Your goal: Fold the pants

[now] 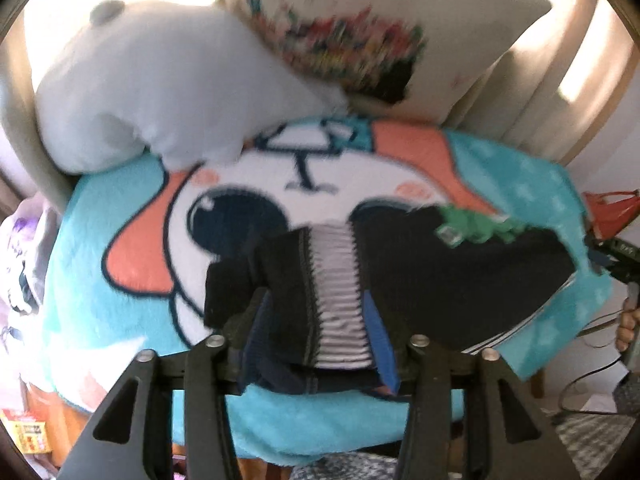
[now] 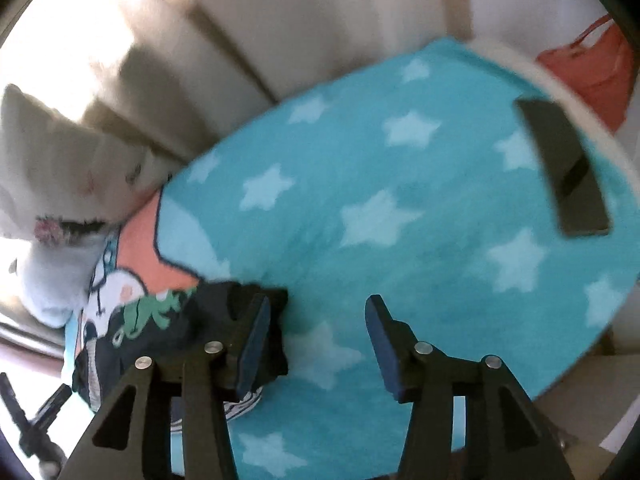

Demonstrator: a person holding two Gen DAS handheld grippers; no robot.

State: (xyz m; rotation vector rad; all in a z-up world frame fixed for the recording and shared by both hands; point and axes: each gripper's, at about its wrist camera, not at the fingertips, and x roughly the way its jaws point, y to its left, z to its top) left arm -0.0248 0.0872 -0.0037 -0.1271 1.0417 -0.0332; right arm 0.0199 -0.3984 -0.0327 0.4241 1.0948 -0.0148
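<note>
One pair of small dark pants [image 1: 420,272] lying bunched on turquoise star blanket [image 2: 400,200], striped lining showing; soft, light, floppy, likely sagging when lifted. Left gripper [image 1: 316,336] clamping cloth near waistband edge. Right gripper [image 2: 316,344] gaping wide, holding nothing, sitting just beside hem. No containers showing; black phone [image 2: 564,168] lying well apart

One pair of pants [image 1: 400,272], one blanket [image 2: 400,200], two pillows: grey [image 1: 160,88] and printed [image 1: 360,32]. One phone [image 2: 564,168], one red bag [image 2: 592,68], two grippers: left [image 1: 316,344], right [image 2: 316,340].
</note>
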